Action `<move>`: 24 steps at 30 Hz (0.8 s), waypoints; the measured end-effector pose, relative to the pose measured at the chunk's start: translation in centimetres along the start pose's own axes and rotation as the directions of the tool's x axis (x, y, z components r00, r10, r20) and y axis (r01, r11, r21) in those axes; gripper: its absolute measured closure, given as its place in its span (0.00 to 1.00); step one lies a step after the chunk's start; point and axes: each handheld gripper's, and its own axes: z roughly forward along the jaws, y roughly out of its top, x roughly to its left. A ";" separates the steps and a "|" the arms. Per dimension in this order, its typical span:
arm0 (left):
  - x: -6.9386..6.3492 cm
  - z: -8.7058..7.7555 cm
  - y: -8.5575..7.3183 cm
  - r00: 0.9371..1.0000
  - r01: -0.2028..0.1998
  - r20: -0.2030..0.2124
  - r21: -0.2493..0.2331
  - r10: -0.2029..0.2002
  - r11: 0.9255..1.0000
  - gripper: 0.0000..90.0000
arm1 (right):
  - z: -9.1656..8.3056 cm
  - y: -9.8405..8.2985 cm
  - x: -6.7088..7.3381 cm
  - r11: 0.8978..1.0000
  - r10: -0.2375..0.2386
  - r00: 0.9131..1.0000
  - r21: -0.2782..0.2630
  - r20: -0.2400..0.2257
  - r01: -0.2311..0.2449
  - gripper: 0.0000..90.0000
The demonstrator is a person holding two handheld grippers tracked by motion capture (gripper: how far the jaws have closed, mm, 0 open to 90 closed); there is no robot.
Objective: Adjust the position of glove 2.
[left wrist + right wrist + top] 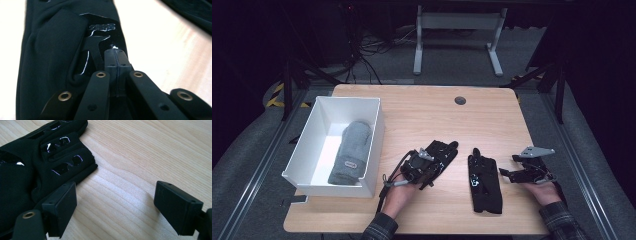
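- Left gripper (435, 159) sits low over one black glove (439, 152) near the middle of the table (422, 120), the person's left hand (399, 197) behind it.
- From the left gripper view, its jaws are pressed tight together, tips meeting right on the glove's glossy printed patch (100, 42). Whether any fabric is pinched between them, I can't tell from here.
- That glove lies slanted, fingers pointing away from the person, just beside the white bin (307, 150).
- Second black glove (484, 182) lies flat on the wood, between the two grippers, apart from the first.
- Right gripper (524, 172) rests at the table's right side, jaws spread wide with bare wood between them.
- In the right gripper view, the second glove's shiny-patched fingers (62, 157) lie just beside the left-hand pad (61, 206), nothing gripped.
- Inside the bin, a grey mitten (352, 150) lies along the right wall, cuff toward the person.
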 end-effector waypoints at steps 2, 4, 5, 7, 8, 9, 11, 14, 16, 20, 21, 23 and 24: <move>-0.3 -0.1 0.1 1.000 -0.018 0.000 -0.002 0.018 1.000 1.00 | 0.0 0.0 0.0 1.000 0.000 1.000 0.000 0.000 0.000 0.21; -0.1 -0.4 0.4 1.000 -0.020 -0.006 -0.018 0.019 1.000 1.00 | 0.0 0.0 0.0 1.000 0.000 1.000 0.000 0.000 0.000 0.21; 0.0 -0.6 0.5 1.000 -0.019 -0.012 -0.021 0.019 1.000 1.00 | 0.0 0.0 0.0 1.000 0.000 1.000 0.000 0.000 0.000 0.21; 0.4 -0.9 0.8 0.999 -0.018 -0.041 -0.042 0.016 0.999 1.00 | 0.0 0.0 0.0 1.000 0.000 1.000 0.000 0.000 0.000 0.21; 0.7 -1.1 1.0 0.998 -0.017 -0.053 -0.042 0.015 0.999 1.00 | 0.0 0.0 0.0 1.000 0.000 1.000 0.000 0.000 0.000 0.21; 1.1 -1.2 1.2 0.997 -0.015 -0.075 -0.048 0.011 0.999 1.00 | 0.0 0.0 0.0 1.000 -0.001 1.000 0.000 0.000 0.001 0.21; 1.9 -1.3 1.4 0.995 0.003 -0.104 -0.055 -0.009 0.998 1.00 | 0.0 0.0 0.0 1.000 0.000 1.000 0.000 0.000 0.000 0.21; 3.2 -1.2 1.6 0.988 0.021 -0.152 -0.053 -0.028 0.998 1.00 | 0.0 0.0 0.0 1.000 0.000 1.000 0.000 0.000 0.000 0.21; 4.1 -1.0 1.5 0.985 0.040 -0.166 -0.036 -0.045 0.999 1.00 | 0.0 0.0 0.0 1.000 -0.001 1.000 0.000 0.000 0.001 0.21; 4.5 -0.5 1.1 0.987 0.052 -0.152 -0.008 -0.052 0.999 1.00 | 0.0 0.0 0.0 1.000 0.000 1.000 0.000 0.000 0.000 0.21; 4.3 -0.6 1.0 0.989 0.046 -0.143 0.002 -0.045 0.999 1.00 | 0.0 0.0 0.0 1.000 0.000 1.000 0.000 0.000 0.000 0.21; 3.8 -0.7 1.0 0.990 0.032 -0.137 0.010 -0.031 0.999 1.00 | 0.0 0.0 0.0 1.000 -0.001 1.000 0.000 0.000 0.001 0.21; 3.6 -0.7 0.9 0.991 0.026 -0.129 0.017 -0.024 1.000 1.00 | 0.0 0.0 0.0 1.000 0.000 1.000 0.000 0.000 0.000 0.21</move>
